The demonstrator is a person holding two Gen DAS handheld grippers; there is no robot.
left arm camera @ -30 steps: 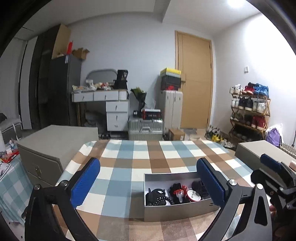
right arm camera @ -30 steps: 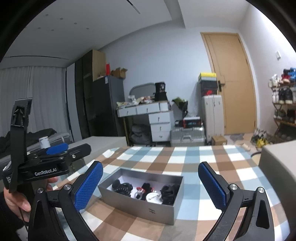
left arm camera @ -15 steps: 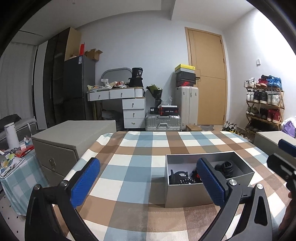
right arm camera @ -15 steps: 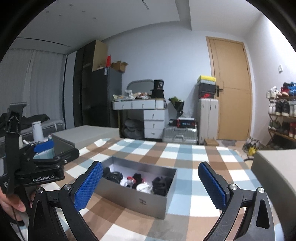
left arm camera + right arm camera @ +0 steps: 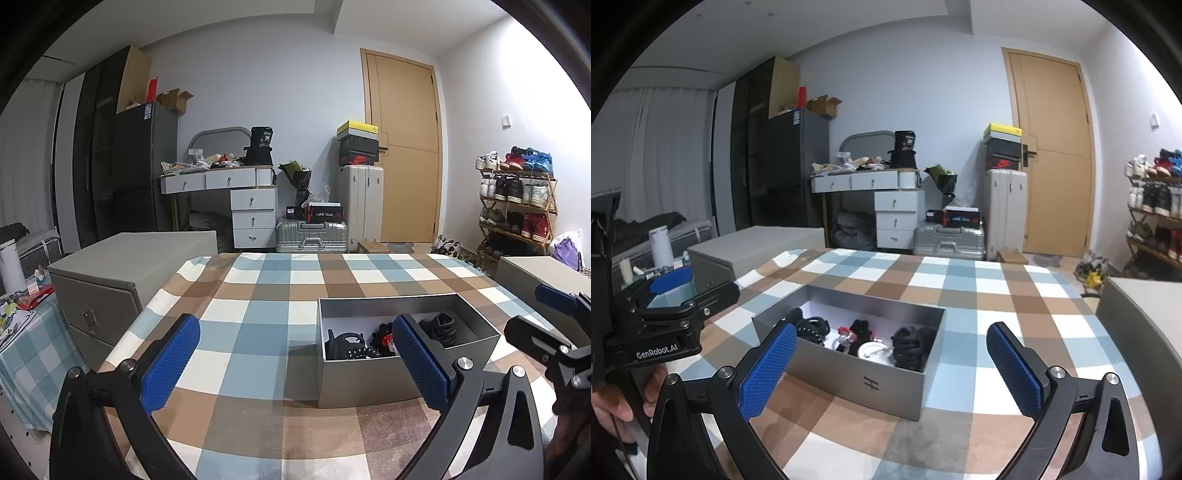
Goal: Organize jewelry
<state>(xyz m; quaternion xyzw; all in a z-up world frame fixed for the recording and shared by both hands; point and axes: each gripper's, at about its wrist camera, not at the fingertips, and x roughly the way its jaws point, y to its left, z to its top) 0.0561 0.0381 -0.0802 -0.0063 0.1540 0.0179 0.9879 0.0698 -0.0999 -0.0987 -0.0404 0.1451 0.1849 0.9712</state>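
Note:
A grey open box stands on the checked tablecloth; it also shows in the right wrist view. Inside lie black bead strings, black bundles, a small red piece and a round white item. My left gripper is open and empty, just left of the box and near its front. My right gripper is open and empty, above the box's front wall. Each gripper shows at the edge of the other's view.
The checked table stretches back toward the room. A grey cabinet stands left of it and another grey block at its right edge. A small side table with clutter is at the far left.
Both views shifted slightly as the grippers moved; the box now sits a little lower and closer in both views. Both grippers stayed open and empty.

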